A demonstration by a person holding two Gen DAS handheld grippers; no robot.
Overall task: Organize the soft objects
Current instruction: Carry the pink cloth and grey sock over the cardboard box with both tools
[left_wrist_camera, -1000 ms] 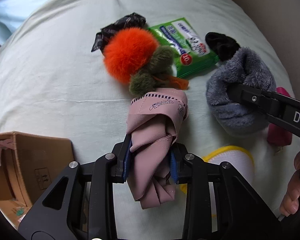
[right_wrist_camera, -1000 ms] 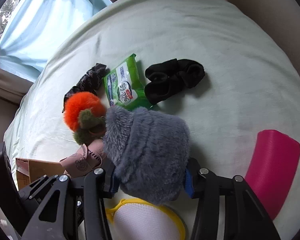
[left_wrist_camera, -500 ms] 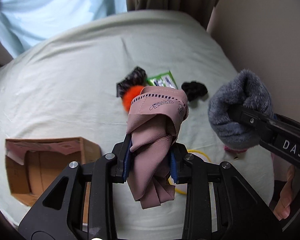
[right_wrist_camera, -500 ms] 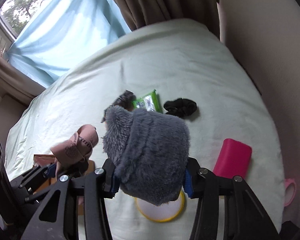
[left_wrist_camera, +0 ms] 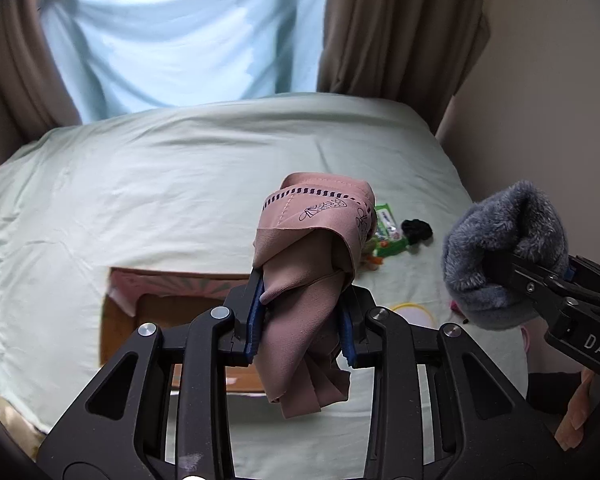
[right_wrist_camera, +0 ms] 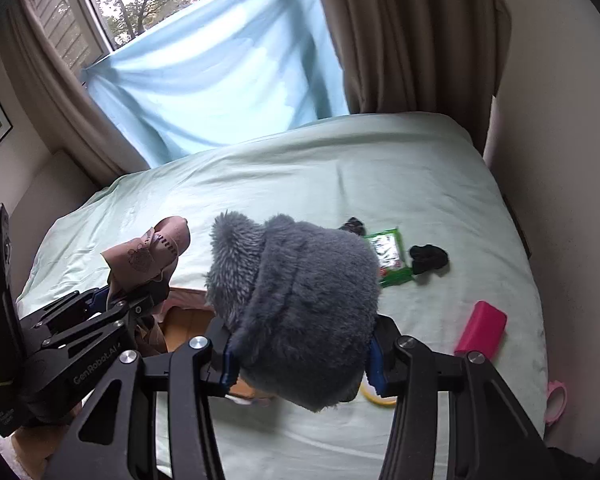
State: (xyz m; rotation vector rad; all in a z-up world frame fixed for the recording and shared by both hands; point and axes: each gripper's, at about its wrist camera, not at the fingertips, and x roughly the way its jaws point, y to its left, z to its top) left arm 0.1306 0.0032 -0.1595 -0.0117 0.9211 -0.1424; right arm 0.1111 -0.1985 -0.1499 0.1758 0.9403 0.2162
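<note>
Above the bed (right_wrist_camera: 380, 168) — left gripper (left_wrist_camera: 300, 320) pinches pink cloth (left_wrist_camera: 312, 248), right gripper (right_wrist_camera: 300, 356) apparently clamps grey fleece (right_wrist_camera: 300, 300).

dusty-pink cloth (left_wrist_camera: 308, 280), dark dashed border, line drawings | grey fluffy item (right_wrist_camera: 300, 312) | pale-green bed sheet (left_wrist_camera: 160, 184) | brown cardboard box (left_wrist_camera: 118, 320) | green packet (right_wrist_camera: 388, 256) at 2 o'clock | magenta block (right_wrist_camera: 482, 330) | light-blue curtain (right_wrist_camera: 220, 64)
</note>
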